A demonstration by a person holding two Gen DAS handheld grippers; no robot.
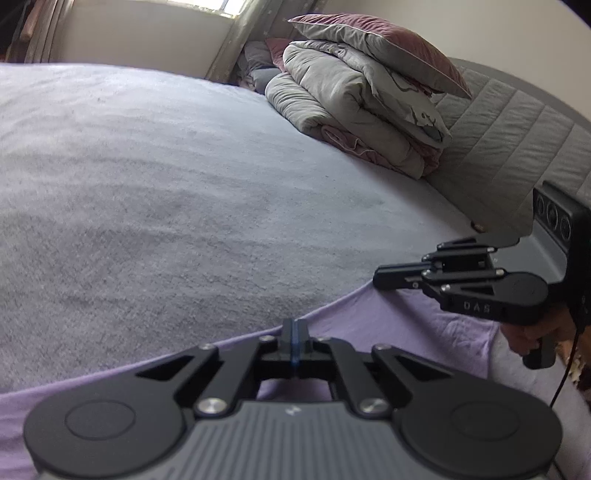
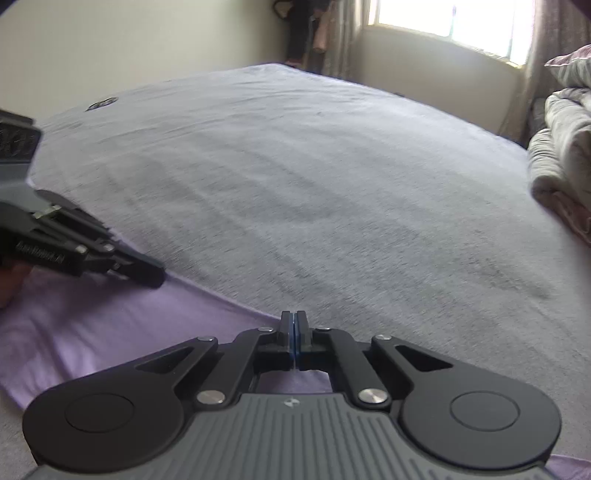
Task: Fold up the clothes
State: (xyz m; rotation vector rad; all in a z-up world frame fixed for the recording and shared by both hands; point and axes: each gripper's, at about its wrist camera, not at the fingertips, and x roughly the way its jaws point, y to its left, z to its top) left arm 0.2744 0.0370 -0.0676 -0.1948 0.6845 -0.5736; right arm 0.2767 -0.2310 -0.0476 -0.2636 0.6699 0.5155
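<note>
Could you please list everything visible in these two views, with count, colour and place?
garment: one, lilac, flat along the near edge of the bed.
bed cover: one, pale grey, over the whole bed.
folded duvet: one, grey and pink, at the head of the bed.
pillow: one, mauve and grey, on top of the duvet.
headboard: one, grey, quilted, behind the duvet.
window: one, bright, far wall.
left hand-held gripper: one, black, jaws shut at the garment's far edge.
right hand-held gripper: one, black, jaws shut at the same edge.

Low wrist views, perhaps overlapping bedspread (image 1: 184,184)
</note>
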